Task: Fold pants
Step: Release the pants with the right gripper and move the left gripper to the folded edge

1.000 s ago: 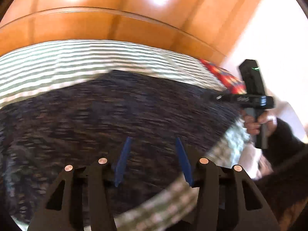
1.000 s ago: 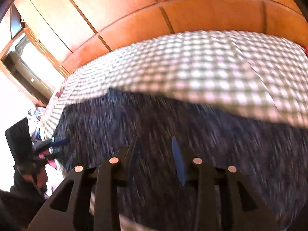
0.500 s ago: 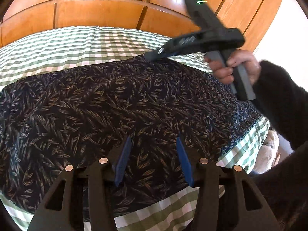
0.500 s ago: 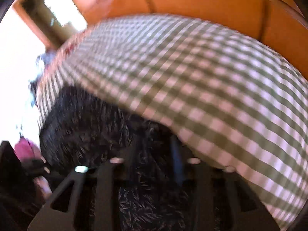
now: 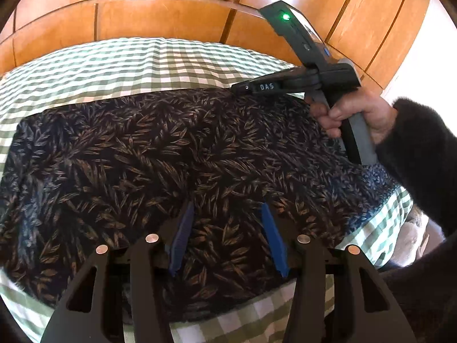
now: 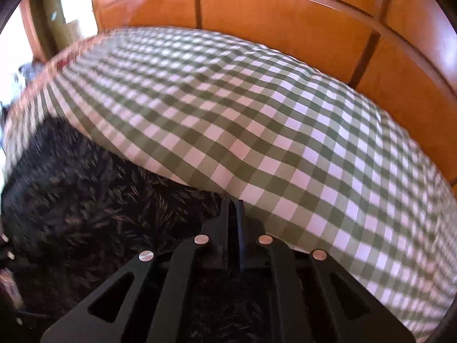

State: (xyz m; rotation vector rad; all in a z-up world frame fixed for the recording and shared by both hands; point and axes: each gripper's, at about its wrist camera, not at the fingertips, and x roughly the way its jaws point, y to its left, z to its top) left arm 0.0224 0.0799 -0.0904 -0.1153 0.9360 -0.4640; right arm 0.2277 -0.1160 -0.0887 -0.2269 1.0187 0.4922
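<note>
Dark pants (image 5: 142, 157) with a tan leaf print lie spread flat on a green-and-white checked bedspread (image 5: 142, 63). My left gripper (image 5: 227, 204) hovers over the near half of the pants, open, with nothing between its blue pads. In the left wrist view, a hand (image 5: 357, 114) holds my right gripper (image 5: 238, 88), whose tip sits at the pants' far edge. In the right wrist view, the right gripper (image 6: 232, 204) has its fingers pressed together on that edge of the pants (image 6: 85, 200), where it meets the bedspread (image 6: 285, 128).
Orange wooden panels (image 5: 171, 14) rise behind the bed. A dark sleeve (image 5: 414, 148) reaches in from the right. The bed's edge drops off at the lower right, with something pale (image 5: 414, 228) beyond it.
The right gripper moved from the right side to the pants' far edge, and its fingers went from apart to together there. The left gripper stayed open over the near half.
</note>
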